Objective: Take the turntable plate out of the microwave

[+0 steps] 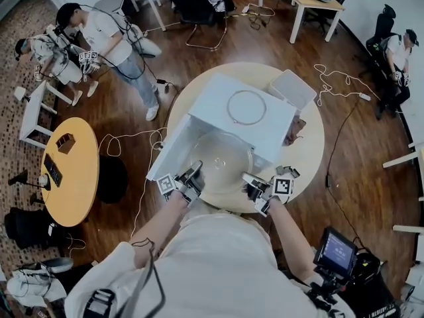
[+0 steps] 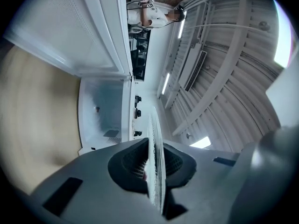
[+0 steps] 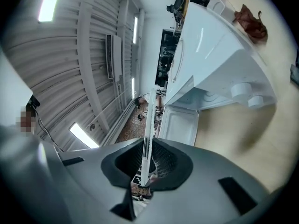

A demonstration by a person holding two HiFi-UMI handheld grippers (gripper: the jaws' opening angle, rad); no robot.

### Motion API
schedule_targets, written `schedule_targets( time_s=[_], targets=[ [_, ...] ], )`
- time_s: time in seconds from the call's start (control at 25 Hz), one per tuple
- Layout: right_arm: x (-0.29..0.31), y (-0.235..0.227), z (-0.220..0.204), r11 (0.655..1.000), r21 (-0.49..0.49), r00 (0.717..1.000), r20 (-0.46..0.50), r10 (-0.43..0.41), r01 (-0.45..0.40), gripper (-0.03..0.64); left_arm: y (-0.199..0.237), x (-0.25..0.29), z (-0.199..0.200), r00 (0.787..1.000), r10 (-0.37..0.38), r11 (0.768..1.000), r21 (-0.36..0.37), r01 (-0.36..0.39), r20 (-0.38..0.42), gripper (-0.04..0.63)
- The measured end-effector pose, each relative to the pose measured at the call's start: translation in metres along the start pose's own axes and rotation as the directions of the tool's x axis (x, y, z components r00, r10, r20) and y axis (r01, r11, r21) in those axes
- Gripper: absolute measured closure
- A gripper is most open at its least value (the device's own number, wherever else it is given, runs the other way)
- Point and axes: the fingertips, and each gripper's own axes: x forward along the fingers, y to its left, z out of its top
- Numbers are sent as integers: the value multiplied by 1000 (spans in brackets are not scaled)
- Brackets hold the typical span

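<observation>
The plate [image 1: 225, 161] hung in the air just in front of the microwave [image 1: 212, 98], at the mouth of the cavity and beside the open door [image 1: 169, 148], held level from two sides. The left gripper [image 1: 192, 177] had its fingers clamped on the near-left rim, and the right gripper [image 1: 255, 185] had its fingers clamped on the near-right rim. Each gripper view showed the glass edge-on, running straight out from between the pads, on the left [image 2: 154, 129] and on the right [image 3: 150, 111]. Two opposed grips probably suited a wide, slippery disc: neither side could sag, and the plate stayed flat enough to pass out of the opening. It looked clear of the cavity, or nearly so, but had not been set down. A ring [image 1: 229, 106] lay on top of the microwave. The round surface [image 1: 311, 144] under the microwave offered bare room to the right for putting the plate down.
</observation>
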Motion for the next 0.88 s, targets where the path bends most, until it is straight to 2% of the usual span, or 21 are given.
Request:
schedule_targets(
  time_s=[0.24, 0.56, 0.88],
  targets=[
    [1, 7, 15, 1000, -13, 997, 72, 16, -15, 575, -19, -3, -6, 996, -32, 998, -50, 37, 83, 565],
    [14, 19, 31, 998, -58, 994, 107, 22, -16, 575, -38, -5, 2, 985, -44, 997, -58, 55, 167, 563],
    [16, 30, 39, 997, -80, 991, 133, 4, 7, 575, -49, -5, 3, 977, -43, 997, -56, 56, 207, 563]
  ],
)
